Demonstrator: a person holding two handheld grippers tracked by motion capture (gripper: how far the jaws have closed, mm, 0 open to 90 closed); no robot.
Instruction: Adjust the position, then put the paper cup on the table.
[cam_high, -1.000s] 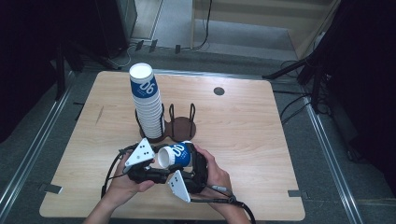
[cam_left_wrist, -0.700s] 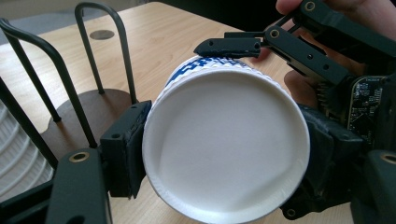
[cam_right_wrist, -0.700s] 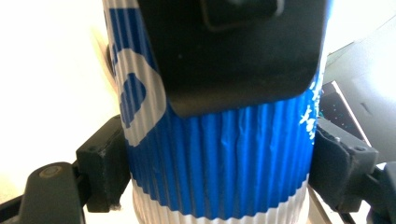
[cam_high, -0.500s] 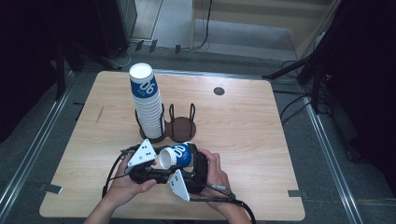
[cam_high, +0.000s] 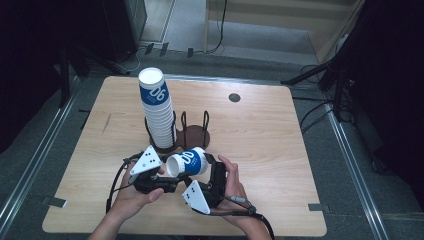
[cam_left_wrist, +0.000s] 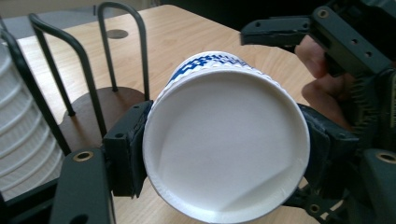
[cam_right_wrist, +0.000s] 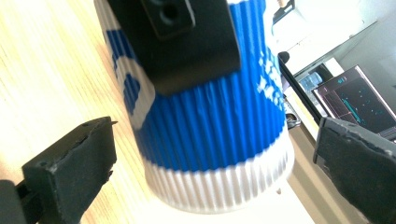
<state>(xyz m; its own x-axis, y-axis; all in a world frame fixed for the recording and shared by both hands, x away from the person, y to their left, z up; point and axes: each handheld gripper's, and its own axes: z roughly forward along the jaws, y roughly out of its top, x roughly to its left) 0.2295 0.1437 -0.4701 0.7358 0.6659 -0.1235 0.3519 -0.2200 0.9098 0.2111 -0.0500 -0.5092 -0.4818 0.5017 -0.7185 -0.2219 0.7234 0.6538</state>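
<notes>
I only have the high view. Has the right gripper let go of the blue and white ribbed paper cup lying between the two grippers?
Observer: Yes. The right gripper has just been opening its jaws, and both now stand clear of the blue and white ribbed paper cup.
Operator: Who holds it, then?
Observer: The left gripper. Its pads press the cup from both sides at the rim.
Operator: Anything inside the cup?
Observer: No, its white inside is empty.

The high view looks forward and down over the whole table (cam_high: 260, 130), while both gripper views sit very close, facing opposite sides of the same paper cup (cam_left_wrist: 226, 144) they share.
</notes>
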